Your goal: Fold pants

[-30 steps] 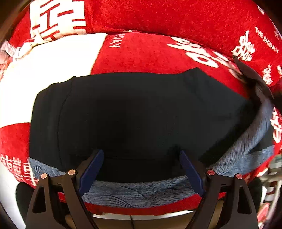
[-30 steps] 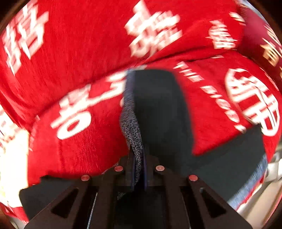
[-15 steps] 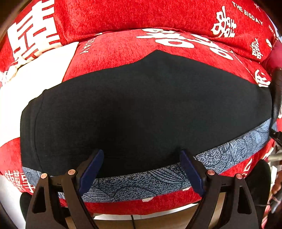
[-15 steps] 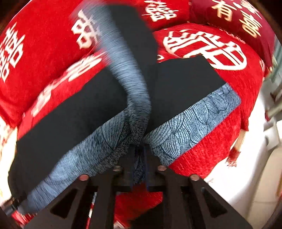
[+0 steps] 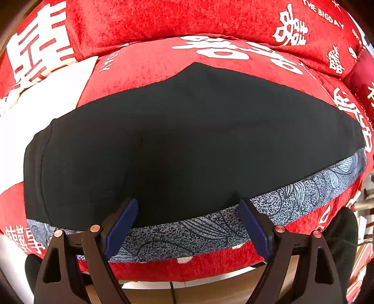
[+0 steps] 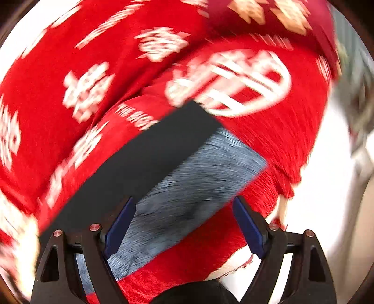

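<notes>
Black pants (image 5: 187,140) with a blue-grey patterned band (image 5: 303,194) lie spread flat on a red sofa seat. My left gripper (image 5: 188,203) points steeply down over the near edge of the pants. Its jaws are opening and wide apart, with the cloth lying under them and not pinched. In the blurred right wrist view, one end of the pants (image 6: 152,152) and its band (image 6: 205,168) lie flat. My right gripper (image 6: 183,201) hangs over that band with its jaws opening wide, and the pads press on nothing.
The sofa cover (image 5: 145,65) is red with white characters, and a back cushion (image 5: 210,18) rises behind the pants. A white patch (image 5: 46,93) lies at the left. Past the seat's right edge the floor (image 6: 327,187) is pale. A dark shape (image 5: 343,233) sits below the seat front.
The right gripper let go of the patterned fold it was pinching, opened wide and swung across the sofa. The lifted cloth dropped and the pants now lie flat. The left view shifted sideways.
</notes>
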The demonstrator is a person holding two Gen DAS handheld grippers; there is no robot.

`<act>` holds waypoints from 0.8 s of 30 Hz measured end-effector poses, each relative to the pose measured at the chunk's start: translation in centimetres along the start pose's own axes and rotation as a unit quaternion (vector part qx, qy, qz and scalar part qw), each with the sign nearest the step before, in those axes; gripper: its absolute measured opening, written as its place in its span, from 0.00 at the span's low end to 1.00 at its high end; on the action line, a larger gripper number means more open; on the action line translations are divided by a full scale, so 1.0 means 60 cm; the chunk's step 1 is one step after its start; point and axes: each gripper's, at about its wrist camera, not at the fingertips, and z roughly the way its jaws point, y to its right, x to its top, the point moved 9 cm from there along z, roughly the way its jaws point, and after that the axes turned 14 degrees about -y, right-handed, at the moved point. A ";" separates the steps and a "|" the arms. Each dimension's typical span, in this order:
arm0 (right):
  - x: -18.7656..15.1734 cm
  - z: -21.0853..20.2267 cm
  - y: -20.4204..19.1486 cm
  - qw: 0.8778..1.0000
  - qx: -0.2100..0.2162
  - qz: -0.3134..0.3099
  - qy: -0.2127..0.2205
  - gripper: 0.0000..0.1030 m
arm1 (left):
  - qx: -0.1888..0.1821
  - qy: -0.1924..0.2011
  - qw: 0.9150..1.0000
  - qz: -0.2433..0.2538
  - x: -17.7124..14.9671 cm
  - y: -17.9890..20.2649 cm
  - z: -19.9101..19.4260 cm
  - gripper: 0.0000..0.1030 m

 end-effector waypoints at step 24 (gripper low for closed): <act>0.012 0.064 -0.026 0.989 0.141 -0.004 -0.048 0.61 | 0.019 -0.008 1.000 -0.012 -0.002 0.002 0.010 0.96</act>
